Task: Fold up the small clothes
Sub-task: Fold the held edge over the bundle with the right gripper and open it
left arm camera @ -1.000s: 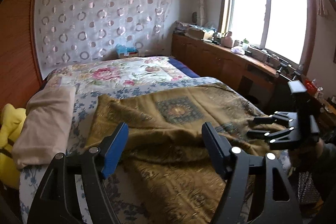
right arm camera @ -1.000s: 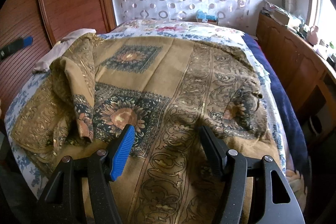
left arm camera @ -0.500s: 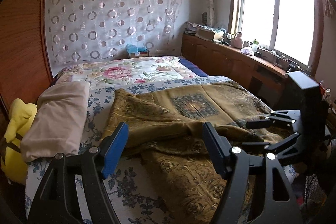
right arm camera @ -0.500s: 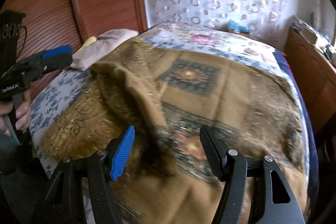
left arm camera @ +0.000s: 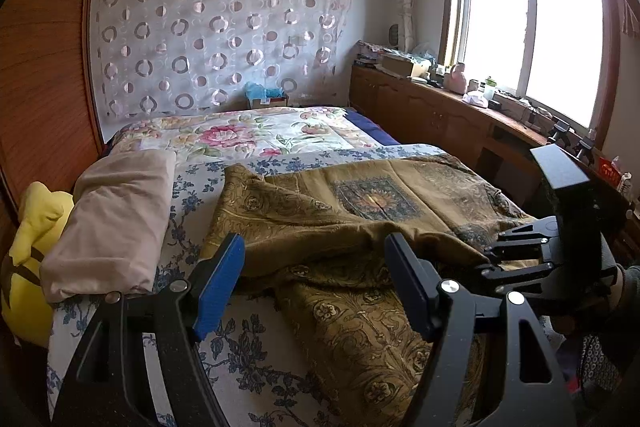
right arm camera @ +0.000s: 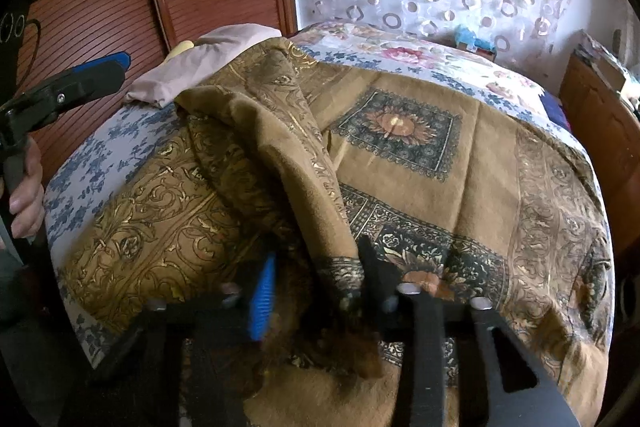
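Two grippers working: right gripper (right arm camera: pixel 316 291) just closing on brown patterned shawl's (right arm camera: pixel 420 163) bunched corner, left gripper (left arm camera: pixel 316 283) wide, empty; next, carry corner across.

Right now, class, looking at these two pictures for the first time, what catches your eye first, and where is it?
The big gold-brown patterned cloth spread over the bed, one fold bunched up between the fingers of the right gripper, whose jaws have just been closing on it. Then the left gripper, open above the cloth's near edge, and the bright window at right.
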Available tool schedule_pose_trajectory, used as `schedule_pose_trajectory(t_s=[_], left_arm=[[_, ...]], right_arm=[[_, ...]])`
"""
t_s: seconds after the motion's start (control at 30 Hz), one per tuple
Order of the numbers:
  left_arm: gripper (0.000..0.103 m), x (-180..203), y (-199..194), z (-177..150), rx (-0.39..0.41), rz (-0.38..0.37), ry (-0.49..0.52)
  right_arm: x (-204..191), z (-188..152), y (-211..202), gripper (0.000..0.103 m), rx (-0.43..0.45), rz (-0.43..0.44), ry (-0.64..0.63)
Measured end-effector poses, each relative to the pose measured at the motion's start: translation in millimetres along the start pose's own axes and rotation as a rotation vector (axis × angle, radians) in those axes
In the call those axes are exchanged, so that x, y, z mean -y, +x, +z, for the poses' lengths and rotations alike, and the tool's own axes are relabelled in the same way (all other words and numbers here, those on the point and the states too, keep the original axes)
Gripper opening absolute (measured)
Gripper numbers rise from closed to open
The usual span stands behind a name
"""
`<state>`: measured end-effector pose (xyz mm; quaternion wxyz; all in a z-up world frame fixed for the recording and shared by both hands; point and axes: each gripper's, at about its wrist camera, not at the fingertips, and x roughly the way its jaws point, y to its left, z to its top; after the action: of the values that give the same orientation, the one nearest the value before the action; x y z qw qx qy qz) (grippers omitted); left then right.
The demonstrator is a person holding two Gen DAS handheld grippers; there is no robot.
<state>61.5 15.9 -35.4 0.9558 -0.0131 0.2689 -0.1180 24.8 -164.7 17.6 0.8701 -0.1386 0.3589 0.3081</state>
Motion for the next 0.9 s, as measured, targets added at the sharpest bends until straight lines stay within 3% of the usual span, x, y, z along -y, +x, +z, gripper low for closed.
schedule_pose_trajectory(t_s=[0.03, 0.1, 0.3, 0.5, 0.8, 0.9], left_arm=[[0.073, -0.1, 0.0, 0.0, 0.000, 0.000, 0.000], [0.073, -0.4, -0.5, 0.0, 0.003, 0.002, -0.001], [0.073, 1.5, -4.9, 1.4, 0.021, 0.001, -0.006], [0.073, 4.5, -5.8, 3.7, 0.027, -0.011, 0.002], [0.073, 17.3, -2.3, 5.1, 0.019, -0.042, 0.023], [0.073, 22.4, -0.8, 5.4, 0.017, -0.061, 0.028]], right_arm=[[-1.8, 0.1, -0.7, 0.010, 0.005, 0.004, -0.009], [-4.0, 0.2, -4.7, 0.008, 0.025, 0.017, -0.029], [-3.3, 7.0, -44.4, 0.007, 0.158, 0.036, -0.024], [8.9, 2.5, -84.5, 0.006, 0.248, -0.029, -0.008], [54.9, -43.4, -118.9, 0.006, 0.241, -0.179, 0.108], [68.8, -60.7, -124.3, 0.006, 0.222, -0.189, 0.185]])
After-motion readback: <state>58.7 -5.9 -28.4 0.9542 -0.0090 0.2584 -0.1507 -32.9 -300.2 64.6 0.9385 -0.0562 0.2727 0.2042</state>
